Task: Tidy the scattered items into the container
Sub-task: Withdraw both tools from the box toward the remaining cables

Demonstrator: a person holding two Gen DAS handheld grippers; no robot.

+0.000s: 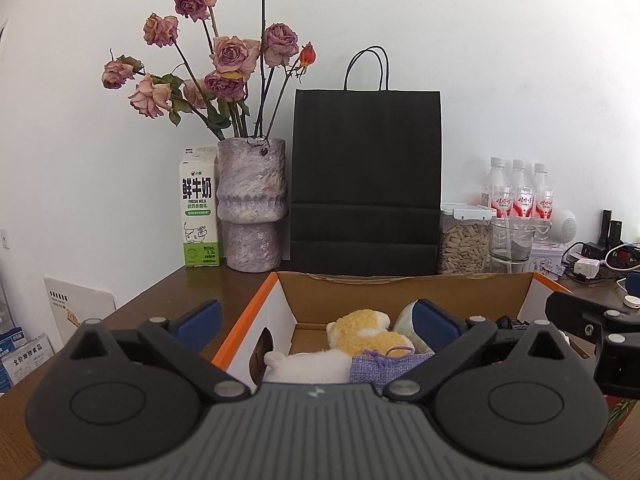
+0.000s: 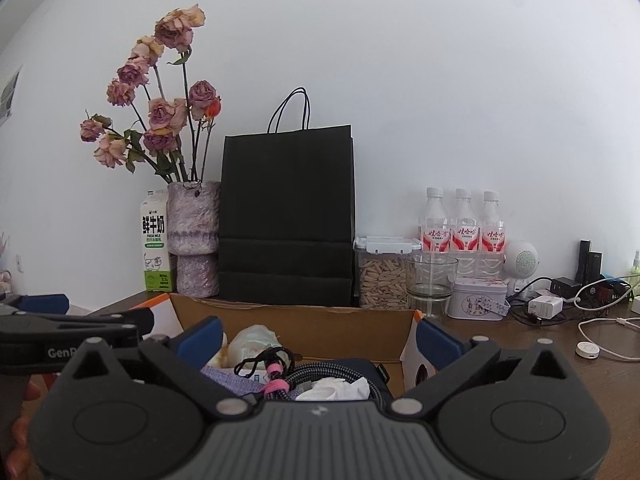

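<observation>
An open cardboard box (image 1: 400, 296) with orange-edged white sides stands on the brown table; it also shows in the right wrist view (image 2: 320, 328). Inside lie a yellow-and-white plush toy (image 1: 364, 334), a white plush (image 1: 308, 366), a purple cloth sachet (image 1: 380, 364), a coiled braided cable with a pink tie (image 2: 280, 376), a crumpled white tissue (image 2: 336, 390) and a pale round item (image 2: 256, 340). My left gripper (image 1: 318, 318) is open and empty over the box's left part. My right gripper (image 2: 318, 338) is open and empty over the box's right part.
Behind the box stand a black paper bag (image 1: 366, 184), a vase of dried roses (image 1: 252, 208) and a milk carton (image 1: 199, 216). To the right are a seed jar (image 2: 382, 276), a glass (image 2: 430, 280), three water bottles (image 2: 462, 224), a tin (image 2: 478, 300), chargers and cables (image 2: 560, 304).
</observation>
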